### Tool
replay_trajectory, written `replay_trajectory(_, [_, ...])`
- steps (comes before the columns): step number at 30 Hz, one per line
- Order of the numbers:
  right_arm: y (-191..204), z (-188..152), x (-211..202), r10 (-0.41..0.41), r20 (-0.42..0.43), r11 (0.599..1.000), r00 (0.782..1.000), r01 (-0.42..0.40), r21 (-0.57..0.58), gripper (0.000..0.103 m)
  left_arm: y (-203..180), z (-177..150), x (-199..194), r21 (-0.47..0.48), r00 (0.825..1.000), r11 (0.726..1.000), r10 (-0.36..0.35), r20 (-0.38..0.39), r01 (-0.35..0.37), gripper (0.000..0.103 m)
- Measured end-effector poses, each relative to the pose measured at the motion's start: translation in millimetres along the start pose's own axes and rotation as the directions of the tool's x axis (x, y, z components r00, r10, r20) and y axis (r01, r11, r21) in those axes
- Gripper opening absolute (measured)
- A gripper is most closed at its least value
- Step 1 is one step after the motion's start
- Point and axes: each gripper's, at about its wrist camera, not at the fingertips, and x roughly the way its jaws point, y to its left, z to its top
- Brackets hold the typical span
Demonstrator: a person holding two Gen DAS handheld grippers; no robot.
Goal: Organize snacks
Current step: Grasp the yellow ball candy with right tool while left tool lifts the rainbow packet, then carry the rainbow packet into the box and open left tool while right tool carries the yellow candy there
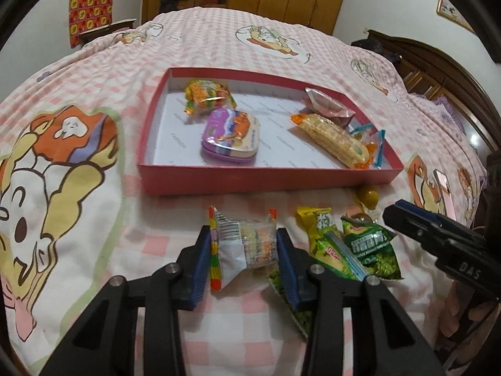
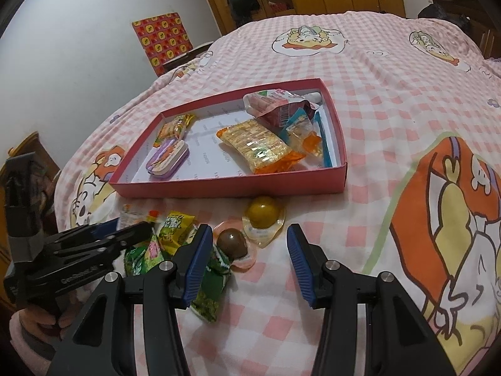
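Snacks lie in two groups on a pink checked bedspread (image 1: 94, 78): some already inside a shallow red box (image 1: 263, 185), the rest loose just in front of its near wall. Left gripper (image 1: 242, 250) has its blue pads pressed against both sides of a small clear packet (image 1: 247, 244), so it grips that packet; whether the packet is lifted off the cloth cannot be told. The packet is crinkled, with a white back seam, a barcode, pale orange-and-green contents and a striped edge. It sits near the box front, probably so that the carry into the box is short.

Right gripper (image 2: 249, 250) hangs with its jaws wide apart and nothing between the pads, low over a brown jelly cup (image 2: 233, 244) beside a yellow jelly cup (image 2: 263, 217). Its left finger overlaps the green packets (image 2: 175, 235), which lie between the two grippers. This pose suggests the brown cup as its next pick.

Inside the box, a purple tin (image 1: 230, 136) and an orange bag (image 1: 208, 95) occupy the left side; a long yellow wafer pack (image 1: 328, 139), a pink pouch (image 1: 325, 105) and a blue-edged wrapper (image 1: 374, 145) fill the right, leaving the middle floor free for further items.
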Motion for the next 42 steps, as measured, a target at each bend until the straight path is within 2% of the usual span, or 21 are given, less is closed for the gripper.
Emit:
replay_trajectory(14, [-5,14,40,-0.061,-0.074,0.998,0.995,0.063,0.029,0.048,8,-2,2,-0.034,1.0,0.999,-0.021,-0.01,0.02,0.042])
replay_trajectory(16, [-3,13,42,-0.083,-0.072,0.996,0.994,0.084,0.015,0.04,8,-2,2,-0.033,1.0,0.999,-0.02,-0.01,0.019,0.042])
replay_trajectory(18, [-3,12,42,-0.089,-0.069,0.996,0.994,0.09,0.017,0.038,8,-2,2,-0.034,1.0,0.999,-0.018,-0.011,0.017,0.042])
replay_trajectory(25, [-7,5,26,-0.076,-0.052,0.996,0.996,0.079,0.047,0.036,6,-1,-4,-0.038,1.0,0.999,-0.014,-0.014,0.013,0.042])
replay_trajectory(34, [-11,-2,-5,-0.041,-0.006,0.997,0.999,0.041,0.062,0.036,0,6,-28,-0.03,0.999,0.999,-0.022,0.037,0.023,0.042])
replay_trajectory(42, [-3,3,-15,-0.024,0.014,0.999,1.0,0.024,0.038,0.036,-7,24,-37,0.008,0.997,1.0,-0.02,0.068,0.019,0.042])
